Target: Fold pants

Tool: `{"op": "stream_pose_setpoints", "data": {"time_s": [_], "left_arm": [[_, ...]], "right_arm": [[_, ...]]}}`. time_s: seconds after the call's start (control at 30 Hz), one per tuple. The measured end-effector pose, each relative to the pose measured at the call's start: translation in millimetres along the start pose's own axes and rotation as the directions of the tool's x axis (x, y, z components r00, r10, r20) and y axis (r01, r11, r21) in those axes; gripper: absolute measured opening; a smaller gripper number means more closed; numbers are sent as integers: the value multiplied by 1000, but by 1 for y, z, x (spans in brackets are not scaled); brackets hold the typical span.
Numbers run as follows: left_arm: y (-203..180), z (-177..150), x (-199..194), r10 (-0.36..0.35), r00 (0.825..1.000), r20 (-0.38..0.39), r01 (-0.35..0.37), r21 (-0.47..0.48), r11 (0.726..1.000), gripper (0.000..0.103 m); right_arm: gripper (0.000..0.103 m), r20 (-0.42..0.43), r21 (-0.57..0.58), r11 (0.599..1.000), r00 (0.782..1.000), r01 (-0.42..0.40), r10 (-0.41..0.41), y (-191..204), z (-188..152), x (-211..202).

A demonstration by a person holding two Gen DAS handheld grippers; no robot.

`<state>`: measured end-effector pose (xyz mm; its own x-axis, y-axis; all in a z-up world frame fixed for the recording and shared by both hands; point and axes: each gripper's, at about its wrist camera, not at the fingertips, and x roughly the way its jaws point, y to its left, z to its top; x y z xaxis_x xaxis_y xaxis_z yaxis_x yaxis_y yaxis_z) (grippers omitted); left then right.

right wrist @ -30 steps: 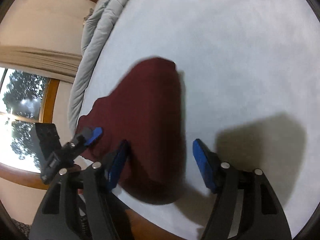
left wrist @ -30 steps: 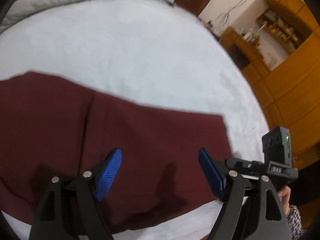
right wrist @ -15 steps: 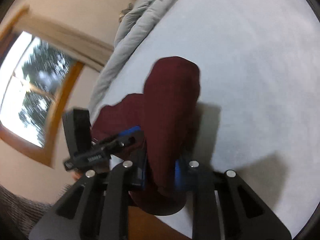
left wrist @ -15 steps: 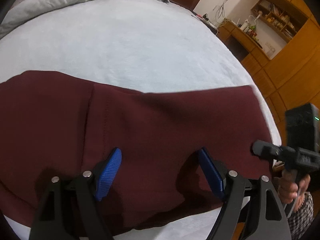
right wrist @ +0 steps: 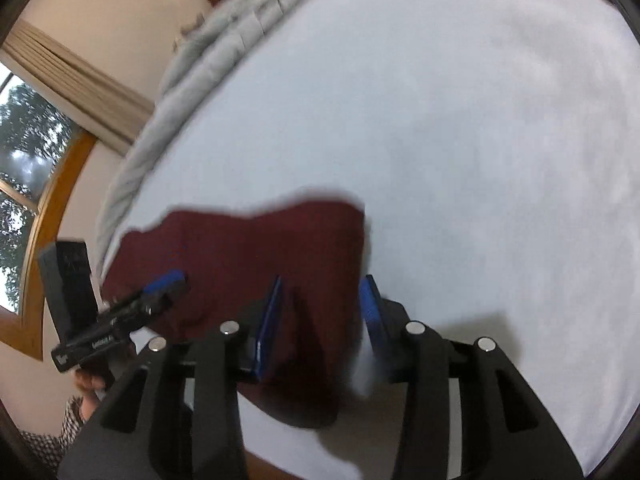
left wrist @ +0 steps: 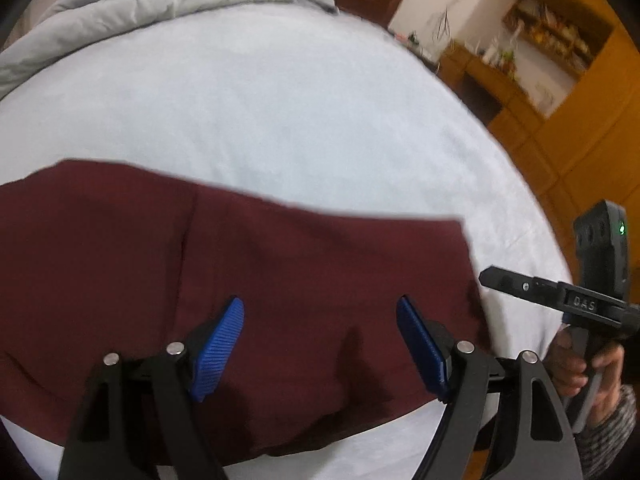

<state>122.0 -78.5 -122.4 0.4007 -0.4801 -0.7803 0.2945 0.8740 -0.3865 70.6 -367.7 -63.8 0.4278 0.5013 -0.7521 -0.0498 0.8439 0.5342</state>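
the maroon pants lie spread across the near part of the bed, which is covered in a pale sheet. in the left wrist view the cloth fills the frame from 9 o'clock through 6 o'clock toward 4 o'clock, with a lengthwise seam running down it left of centre and its right end stopping short of the bed's edge. the left gripper hangs over the cloth at 6 o'clock with its blue pads wide apart; nothing sits pinched between them, and whether the tips touch the fabric cannot be told.

in the right wrist view the pants show as a bunched maroon shape at about 7 o'clock, with a fold of the cloth running between the blue pads of the right gripper. its jaws have just been opening, with that fold between them; the left pad lies against the cloth, while pale sheet shows in a gap at the right pad, so the fabric is not clamped.

each view catches the other gripper at its edge, held in a hand with a patterned sleeve. a rumpled grey duvet lies along the far side of the bed at 11 o'clock. wooden cabinets stand at 2 o'clock in the left view, and a window with a curtain sits at 9 o'clock in the right view.
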Motion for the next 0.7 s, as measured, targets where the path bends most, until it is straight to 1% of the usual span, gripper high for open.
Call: {"op": "stream_pose_setpoints", "data": {"time_s": [0.07,0.1,0.17,0.23,0.27,0.3,0.33,0.4,0.47,0.53,0.57,0.6,0.67,0.7], "left_arm": [[-1,5,-5,-18,999,28,18,-13,1000,79],[-2,6,-3,-22,999,28,22,-14,1000,79],[-3,6,4,-24,1000,14,25,-14,1000,79],[1,3,15,-11,1000,-12,11,-18,1000,79],[2,3,22,-4,1000,-30,4,-22,1000,79],[5,1,26,-11,999,-35,10,-27,1000,79],[9,-1,27,-21,999,-28,20,-26,999,79],[7,-2,29,-10,999,-34,10,-4,1000,79],[7,-3,30,1,999,-36,0,6,1000,79],[9,-4,29,-3,999,-34,3,3,1000,79],[9,-3,26,-8,999,-32,8,-6,1000,79],[10,-1,21,-16,999,-31,15,-29,999,79],[10,1,14,-24,999,-29,22,-64,998,79],[11,1,6,-27,999,-20,25,-80,996,79]], "right_arm": [[37,-5,-16,999,999,-35,34,5,8,3],[34,-16,-19,999,999,-51,51,8,14,11],[34,-28,-31,997,997,-70,70,12,23,24],[34,-47,-31,999,999,-23,21,9,28,37],[31,-50,-23,1000,999,-11,10,6,29,40],[30,-56,0,1000,998,0,0,1,30,48],[29,-65,15,1000,998,-1,2,-2,32,55],[19,-69,22,1000,997,17,-16,-10,29,64],[19,-56,26,1000,998,8,-7,-12,25,68],[20,-50,49,999,999,-17,20,-14,25,63],[23,-39,59,998,999,-32,34,-13,26,56],[30,-29,58,997,999,-40,42,-11,24,49],[40,-11,21,999,1000,-27,27,0,21,31],[40,-3,-6,1000,1000,-25,25,10,17,24]]}}
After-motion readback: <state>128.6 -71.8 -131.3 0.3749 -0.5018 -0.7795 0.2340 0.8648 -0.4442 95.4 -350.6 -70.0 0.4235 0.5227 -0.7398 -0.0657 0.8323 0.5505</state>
